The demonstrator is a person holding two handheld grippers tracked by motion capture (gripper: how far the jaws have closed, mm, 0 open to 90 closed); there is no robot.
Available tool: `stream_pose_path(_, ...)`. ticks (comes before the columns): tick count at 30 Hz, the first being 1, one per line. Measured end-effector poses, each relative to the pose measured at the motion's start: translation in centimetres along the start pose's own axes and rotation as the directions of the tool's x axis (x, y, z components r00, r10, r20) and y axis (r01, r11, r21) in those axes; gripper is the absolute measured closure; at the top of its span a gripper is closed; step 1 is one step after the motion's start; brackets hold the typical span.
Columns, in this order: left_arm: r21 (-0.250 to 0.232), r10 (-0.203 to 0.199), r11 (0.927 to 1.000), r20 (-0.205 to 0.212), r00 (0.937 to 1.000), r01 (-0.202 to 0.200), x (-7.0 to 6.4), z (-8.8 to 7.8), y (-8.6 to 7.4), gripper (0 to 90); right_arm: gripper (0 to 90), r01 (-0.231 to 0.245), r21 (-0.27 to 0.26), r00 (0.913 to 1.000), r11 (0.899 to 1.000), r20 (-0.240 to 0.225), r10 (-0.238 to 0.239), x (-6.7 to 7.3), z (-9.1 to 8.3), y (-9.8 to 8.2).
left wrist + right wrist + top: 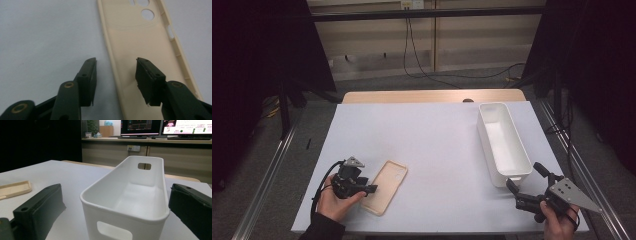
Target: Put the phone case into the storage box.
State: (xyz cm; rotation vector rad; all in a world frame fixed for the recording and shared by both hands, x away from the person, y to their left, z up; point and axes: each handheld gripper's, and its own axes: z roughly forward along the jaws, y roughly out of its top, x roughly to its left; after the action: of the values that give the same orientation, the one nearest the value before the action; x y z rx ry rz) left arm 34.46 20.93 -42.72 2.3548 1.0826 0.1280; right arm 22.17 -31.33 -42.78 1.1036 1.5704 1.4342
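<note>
Two grippers are at work, one at each near corner of the white table [437, 150]. The left gripper [371, 189] sits at the near end of a cream phone case [385, 186] that lies flat, inner face up. Seen along its jaws in the left gripper view, the case [145, 50] has its long side wall running between the two pads: one pad [91, 75] stands on the bare table outside that wall, the other [147, 80] over the case's inner face. A clear gap remains on both sides of the wall, so the jaws are not yet gripping; they are partly closed around the edge.

The right gripper [526, 183] rests with its jaws spread wide on either side of the near end of a white bin [503, 142]. In the right gripper view the bin [125, 202] stands just ahead, between the two pads, and neither touches it; it looks empty.

By my reading, the step in hand is picking up the case by its side wall. Next the left pads must pinch that thin wall squarely, then lift without letting the case twist, and carry it across toward the bin, probably to drop it inside.
</note>
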Motion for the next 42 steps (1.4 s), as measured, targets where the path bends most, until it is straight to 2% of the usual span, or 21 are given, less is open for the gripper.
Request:
stream_pose_path(2, 0.004, -0.002, 1.0000, -0.018, 0.9998, 0.003, -0.09, 0.01, 0.03, 59.6, 0.0, 0.001, 0.000, 1.0000, 1.000, -0.001, -0.001, 0.01, -0.02, 0.00)
stream_pose_path(5, 0.009, 0.000, 1.0000, -0.030, 0.9996, 0.000, -0.25, 0.02, 0.03, 61.0, 0.0, 0.001, 0.000, 1.0000, 1.000, 0.000, -0.001, 0.00, -0.01, 0.00)
stream_pose_path(11, 0.016, -0.019, 0.9997, -0.016, 0.9997, 0.019, -0.37, -0.01, 0.02, 66.3, 0.0, 0.002, 0.000, 1.0000, 1.000, 0.000, -0.002, 0.00, -0.01, 0.00)
stream_pose_path(12, 0.017, -0.025, 0.9996, 0.008, 0.9997, 0.025, -0.39, -0.01, -0.01, 74.5, 0.0, 0.001, 0.000, 1.0000, 1.000, 0.000, -0.001, 0.01, -0.01, 0.00)
stream_pose_path(13, 0.017, -0.024, 0.9996, 0.004, 0.9997, 0.024, -0.41, -0.01, -0.02, 74.5, 0.0, 0.001, 0.000, 1.0000, 1.000, 0.000, -0.001, 0.01, -0.01, 0.00)
stream_pose_path(15, 0.013, -0.048, 0.9988, 0.011, 0.9988, 0.048, -0.30, 0.01, -0.07, 74.6, 0.0, 0.002, 0.001, 1.0000, 1.000, 0.000, -0.002, 0.02, -0.01, 0.00)
stream_pose_path(18, 0.018, -0.050, 0.9986, 0.010, 0.9987, 0.050, -0.26, 0.04, 0.00, 74.5, 0.0, 0.003, 0.003, 1.0000, 1.000, 0.001, -0.003, 0.02, 0.02, 0.00)
stream_pose_path(20, 0.018, -0.071, 0.9973, 0.014, 0.9974, 0.071, -0.23, 0.11, 0.01, 74.9, 0.0, 0.003, 0.003, 1.0000, 1.000, 0.001, -0.003, 0.03, 0.02, 0.00)
stream_pose_path(22, 0.027, -0.063, 0.9977, 0.016, 0.9979, 0.062, -0.11, 0.12, 0.13, 75.4, 0.0, 0.004, 0.003, 1.0000, 1.000, 0.000, -0.004, 0.05, 0.02, 0.00)
stream_pose_path(24, 0.024, -0.081, 0.9964, 0.009, 0.9966, 0.081, -0.16, 0.19, 0.18, 76.2, 0.0, 0.003, 0.002, 1.0000, 1.000, 0.000, -0.003, 0.07, 0.02, 0.01)
stream_pose_path(26, 0.026, -0.102, 0.9945, 0.027, 0.9944, 0.101, 0.19, 0.22, 0.17, 79.7, 0.0, 0.005, 0.001, 1.0000, 1.000, 0.001, -0.005, 0.06, 0.01, 0.01)
stream_pose_path(33, 0.027, -0.095, 0.9951, 0.007, 0.9955, 0.095, 0.04, 0.25, 0.31, 86.0, 0.0, 0.005, 0.001, 1.0000, 1.000, 0.000, -0.005, 0.05, 0.01, 0.01)
stream_pose_path(38, 0.021, -0.089, 0.9957, -0.024, 0.9957, 0.090, -0.41, 0.29, 0.34, 86.7, 0.0, 0.005, 0.002, 1.0000, 1.000, 0.001, -0.005, 0.06, 0.02, 0.01)
stream_pose_path(42, 0.029, -0.068, 0.9972, -0.036, 0.9970, 0.069, -0.50, 0.29, 0.46, 87.3, 0.0, 0.005, 0.000, 1.0000, 1.000, 0.000, -0.005, 0.04, 0.00, 0.01)
